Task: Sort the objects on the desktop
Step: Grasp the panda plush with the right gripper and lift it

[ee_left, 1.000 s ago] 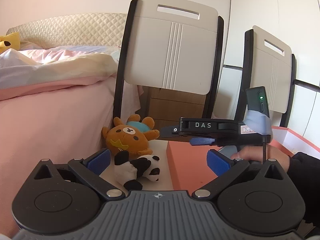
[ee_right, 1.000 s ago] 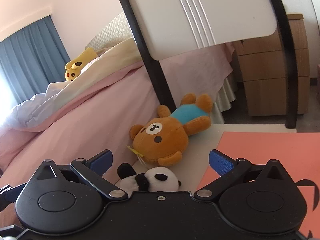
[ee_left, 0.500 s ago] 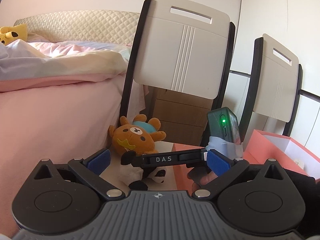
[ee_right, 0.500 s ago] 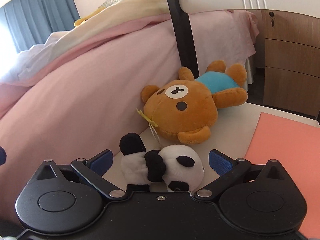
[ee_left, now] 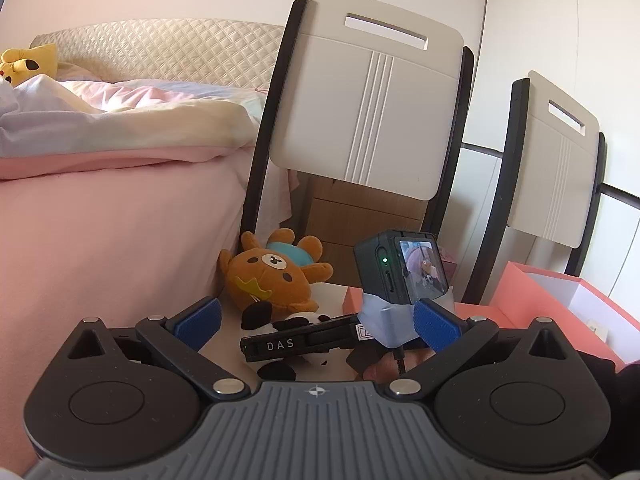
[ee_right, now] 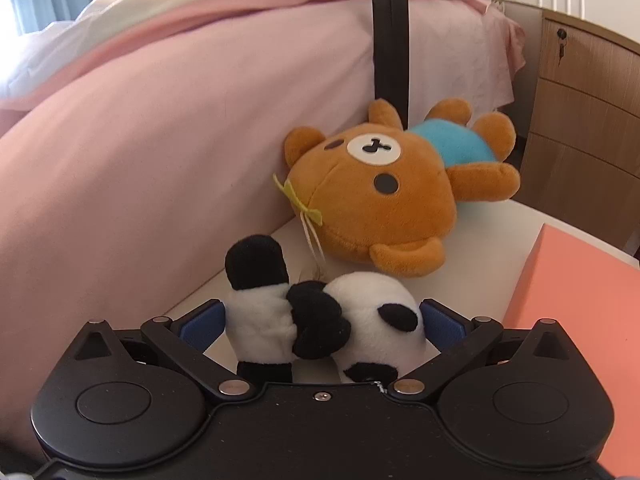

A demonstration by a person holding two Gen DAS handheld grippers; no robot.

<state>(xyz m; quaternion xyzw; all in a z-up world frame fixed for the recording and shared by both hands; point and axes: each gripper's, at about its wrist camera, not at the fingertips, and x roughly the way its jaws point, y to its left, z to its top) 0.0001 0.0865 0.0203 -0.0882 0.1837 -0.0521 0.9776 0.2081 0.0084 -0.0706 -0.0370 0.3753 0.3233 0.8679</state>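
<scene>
The panda plush (ee_right: 320,320) lies near the left edge of my white table (ee_right: 480,240), between my right gripper (ee_right: 322,322) fingers, which are spread wide on either side of it, not yet pinching. The brown bear (ee_right: 384,192) lies just behind it, toward the far left corner. My left gripper (ee_left: 316,322) hangs wide open, holding nothing.

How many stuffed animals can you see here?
3. A panda lies on the white table between the right gripper's fingers, a brown bear lies just behind it, and a yellow toy sits on the bed. Bedding may hide others.
</scene>
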